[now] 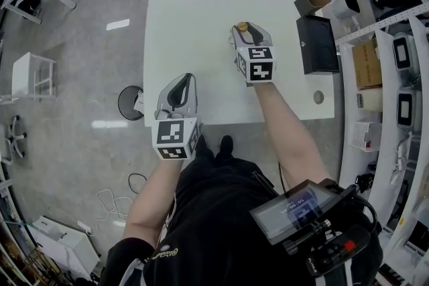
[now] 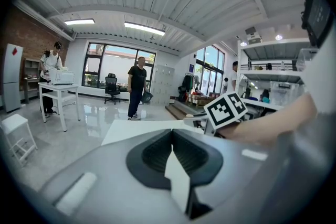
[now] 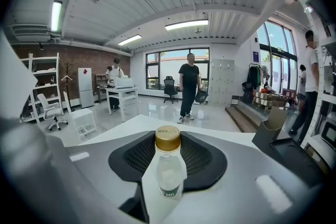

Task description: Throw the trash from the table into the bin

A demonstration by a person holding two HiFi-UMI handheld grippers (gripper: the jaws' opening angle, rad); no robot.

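A small clear bottle with a gold cap [image 1: 242, 27] [image 3: 167, 165] stands upright near the middle of the white table [image 1: 194, 23]. My right gripper [image 1: 247, 33] [image 3: 168, 139] is around it, and its dark ribbed pads [image 3: 131, 157] touch the bottle's sides. My left gripper [image 1: 179, 87] [image 2: 171, 134] hovers over the table's near left corner, fingertips together and holding nothing. A dark round bin [image 1: 130, 102] stands on the floor just left of that corner.
A black box [image 1: 317, 43] lies at the table's right edge, with a cardboard box [image 1: 312, 1] and a white cup [image 1: 346, 5] behind it. A small round disc [image 1: 318, 97] lies near the front right corner. Shelving [image 1: 395, 77] lines the right side. People stand far across the room.
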